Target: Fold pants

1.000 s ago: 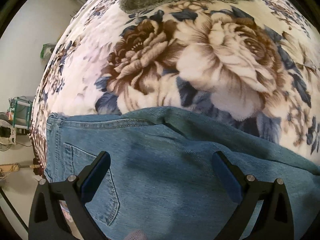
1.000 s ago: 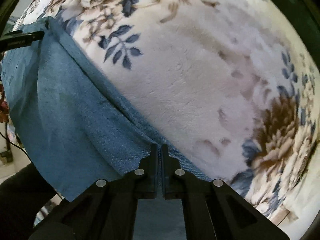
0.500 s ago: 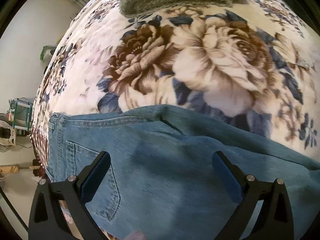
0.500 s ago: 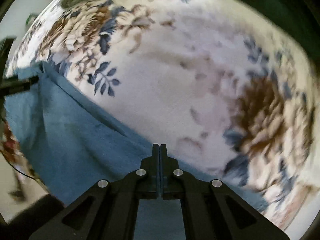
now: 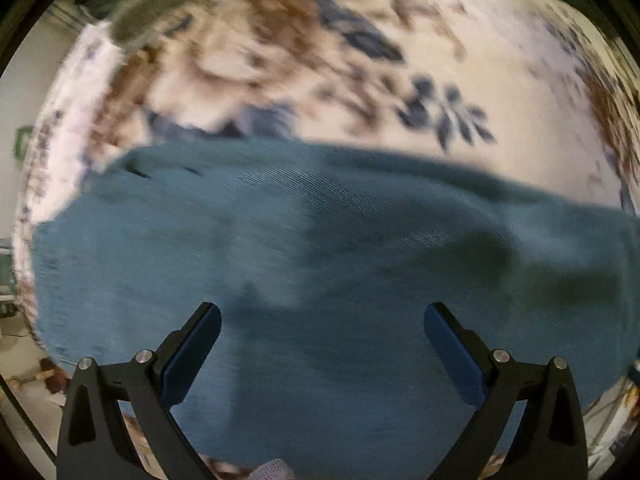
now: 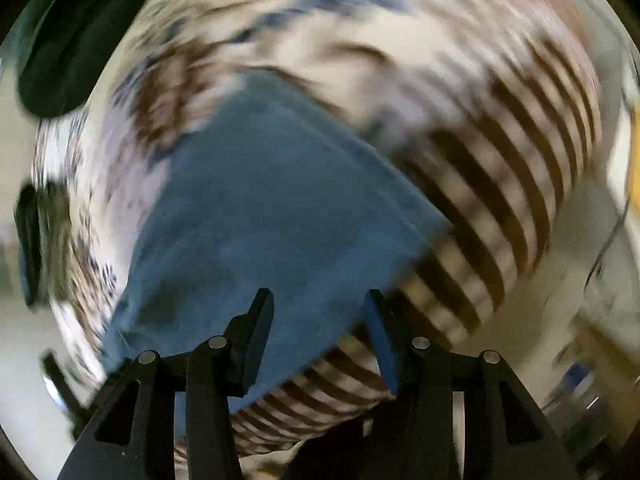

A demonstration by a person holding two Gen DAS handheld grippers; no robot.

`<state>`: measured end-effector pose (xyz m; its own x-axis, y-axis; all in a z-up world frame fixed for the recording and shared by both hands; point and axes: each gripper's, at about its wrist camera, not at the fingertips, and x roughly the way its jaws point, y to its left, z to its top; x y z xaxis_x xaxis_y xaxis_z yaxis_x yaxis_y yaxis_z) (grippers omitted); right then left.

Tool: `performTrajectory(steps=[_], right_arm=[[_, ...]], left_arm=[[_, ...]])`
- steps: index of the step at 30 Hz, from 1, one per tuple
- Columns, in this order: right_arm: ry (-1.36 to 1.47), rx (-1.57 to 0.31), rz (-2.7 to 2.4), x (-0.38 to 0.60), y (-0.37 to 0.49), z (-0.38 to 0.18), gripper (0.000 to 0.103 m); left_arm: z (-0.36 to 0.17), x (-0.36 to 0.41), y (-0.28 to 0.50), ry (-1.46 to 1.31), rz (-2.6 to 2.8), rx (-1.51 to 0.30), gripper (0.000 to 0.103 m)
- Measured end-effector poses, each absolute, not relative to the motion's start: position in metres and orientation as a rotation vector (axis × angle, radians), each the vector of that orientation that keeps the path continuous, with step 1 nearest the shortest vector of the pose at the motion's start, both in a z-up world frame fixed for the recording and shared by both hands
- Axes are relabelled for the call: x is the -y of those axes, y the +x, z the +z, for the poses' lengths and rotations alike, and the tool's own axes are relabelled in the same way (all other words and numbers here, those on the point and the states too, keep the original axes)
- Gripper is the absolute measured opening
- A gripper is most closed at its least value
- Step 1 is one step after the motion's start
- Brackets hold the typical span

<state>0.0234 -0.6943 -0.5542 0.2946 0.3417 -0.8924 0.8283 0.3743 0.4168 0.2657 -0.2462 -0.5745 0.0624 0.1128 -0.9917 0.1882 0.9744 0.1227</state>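
Blue jeans [image 5: 320, 264] lie flat on a floral blanket [image 5: 320, 60] and fill the lower half of the blurred left wrist view. My left gripper [image 5: 322, 324] is open wide above the denim and holds nothing. In the blurred right wrist view the jeans [image 6: 248, 216] run from the centre down to the lower left, with a straight end near the blanket's striped border [image 6: 480, 208]. My right gripper [image 6: 319, 312] is open over that end of the jeans and holds nothing.
A dark green folded cloth [image 5: 132, 4] lies at the far edge of the bed, also in the right wrist view [image 6: 60, 52]. The bed edge and floor clutter [image 6: 592, 320] lie to the right.
My right gripper has opened and let go of the jeans, then swung fast toward the striped border. My left gripper has shifted right along the jeans and stays open.
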Motion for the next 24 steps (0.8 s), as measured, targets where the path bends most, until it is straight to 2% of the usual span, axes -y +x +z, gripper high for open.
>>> performTrajectory(steps=[4,8,14,16,17,21,24], right_arm=[[1.351,-1.164,-0.434,0.694,0.013,-0.596,0.05],[1.434,-0.897,-0.388,0.693,0.015,-0.601,0.051],[1.503,-0.743,-0.325,0.691,0.028,-0.624,0.051],[1.513,-0.729,-0.374,0.687,0.033,-0.63,0.037],[1.515,-0.723,-0.387,0.686,0.033,-0.63,0.013],[1.448,-0.719,-0.434,0.68,0.038,-0.602,0.009],[1.323,-0.726,-0.383,0.668,0.049,-0.554,0.008]], left_arm=[[-0.601,0.243,0.27,0.205,-0.062,-1.535,0.103],[-0.605,0.237,0.275,0.157,-0.089,-1.531,0.103],[-0.606,0.242,0.273,0.161,-0.106,-1.486,0.103],[-0.606,0.244,0.272,0.163,-0.104,-1.5,0.103],[-0.606,0.245,0.272,0.157,-0.101,-1.514,0.103],[-0.59,0.243,0.276,0.137,-0.082,-1.516,0.103],[-0.569,0.231,0.279,0.145,-0.04,-1.475,0.103]])
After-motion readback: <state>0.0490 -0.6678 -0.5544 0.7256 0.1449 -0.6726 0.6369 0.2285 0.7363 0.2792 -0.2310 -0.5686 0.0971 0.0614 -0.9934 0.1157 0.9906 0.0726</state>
